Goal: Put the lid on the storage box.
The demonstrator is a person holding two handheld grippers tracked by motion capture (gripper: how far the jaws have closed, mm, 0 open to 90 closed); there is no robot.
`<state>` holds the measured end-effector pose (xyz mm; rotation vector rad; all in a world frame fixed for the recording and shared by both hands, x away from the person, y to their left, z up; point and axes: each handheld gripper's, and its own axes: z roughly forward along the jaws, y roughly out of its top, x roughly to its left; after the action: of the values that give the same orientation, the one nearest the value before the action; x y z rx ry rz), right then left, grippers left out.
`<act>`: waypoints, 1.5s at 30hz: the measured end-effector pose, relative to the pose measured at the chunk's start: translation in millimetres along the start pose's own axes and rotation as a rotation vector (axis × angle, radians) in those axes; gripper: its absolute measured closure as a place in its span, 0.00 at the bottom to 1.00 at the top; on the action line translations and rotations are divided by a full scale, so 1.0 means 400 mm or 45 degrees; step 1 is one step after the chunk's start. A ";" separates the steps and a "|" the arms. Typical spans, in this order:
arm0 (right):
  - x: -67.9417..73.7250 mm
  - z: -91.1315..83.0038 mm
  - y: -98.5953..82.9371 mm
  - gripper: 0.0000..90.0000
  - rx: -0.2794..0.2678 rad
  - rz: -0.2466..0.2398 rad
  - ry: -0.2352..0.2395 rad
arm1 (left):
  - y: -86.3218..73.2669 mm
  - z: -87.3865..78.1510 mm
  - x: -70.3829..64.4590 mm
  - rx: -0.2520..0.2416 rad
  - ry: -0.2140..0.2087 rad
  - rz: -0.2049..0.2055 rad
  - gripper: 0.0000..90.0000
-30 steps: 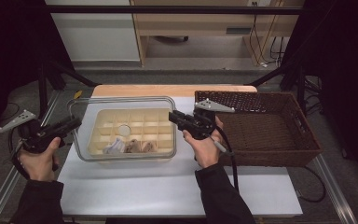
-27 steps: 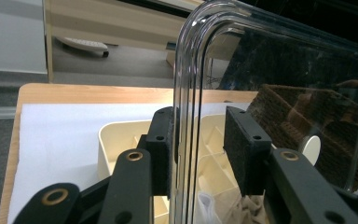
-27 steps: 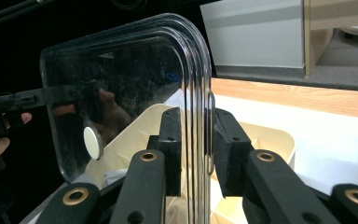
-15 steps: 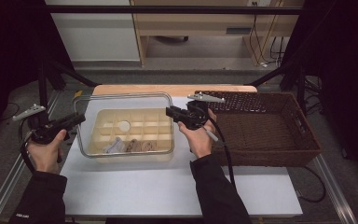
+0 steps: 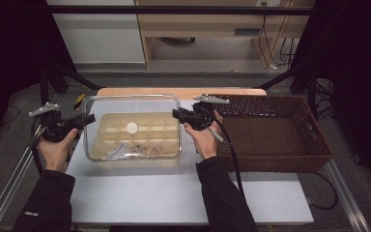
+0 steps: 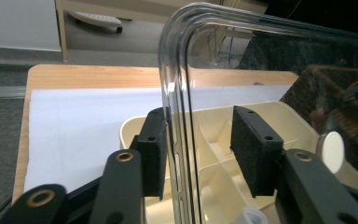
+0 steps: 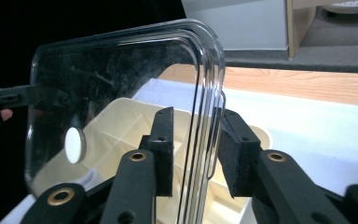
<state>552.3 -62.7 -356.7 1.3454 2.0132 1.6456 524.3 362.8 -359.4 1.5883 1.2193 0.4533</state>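
Note:
A clear plastic lid (image 5: pixel 130 96) hangs over a cream compartment tray (image 5: pixel 149 125) on the white mat. A white disc (image 5: pixel 132 127) lies in one compartment, and small items (image 5: pixel 130 151) lie along the tray's front row. My right gripper (image 5: pixel 176 114) is shut on the lid's right rim; in the right gripper view (image 7: pixel 196 149) both pads press the rim of the lid (image 7: pixel 121 84). My left gripper (image 5: pixel 89 118) is at the lid's left edge. In the left gripper view (image 6: pixel 198 149) its jaws straddle the lid's rim (image 6: pixel 182 70) with a gap at one pad.
A dark wicker basket (image 5: pixel 319 154) stands right of the tray, close behind my right hand. A wooden strip (image 5: pixel 183 92) runs along the table's far edge. White mat (image 5: pixel 174 193) lies bare in front of the tray. Metal rails (image 5: pixel 9 179) border the table's sides.
My left gripper has moved right and forward from off the table's left side to the lid's left rim. The right gripper and the lid have shifted slightly away from me.

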 end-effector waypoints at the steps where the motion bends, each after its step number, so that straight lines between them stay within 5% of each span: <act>1: -0.002 0.005 -0.002 0.75 0.002 -0.005 -0.005 | -0.001 0.007 0.003 0.006 0.002 0.000 0.61; 15: -0.031 0.092 -0.039 0.58 0.066 -0.028 -0.111 | -0.022 0.092 0.033 0.111 0.039 0.004 0.50; 22: -0.048 0.132 -0.063 0.52 0.115 0.016 -0.139 | -0.038 0.129 0.050 0.174 0.070 -0.018 0.47; 40: -0.043 0.173 -0.092 0.37 0.167 0.001 -0.228 | -0.064 0.156 0.070 0.221 0.078 -0.049 0.45; 42: -0.042 0.177 -0.096 0.36 0.173 0.013 -0.234 | -0.066 0.159 0.064 0.250 0.150 0.031 0.46; 45: -0.042 0.182 -0.099 0.35 0.221 0.000 -0.226 | -0.068 0.157 0.061 0.265 0.160 0.047 0.42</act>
<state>589.5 -24.9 -422.7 1.4902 2.0880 1.3240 570.1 351.6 -414.5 1.7833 1.3704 0.4673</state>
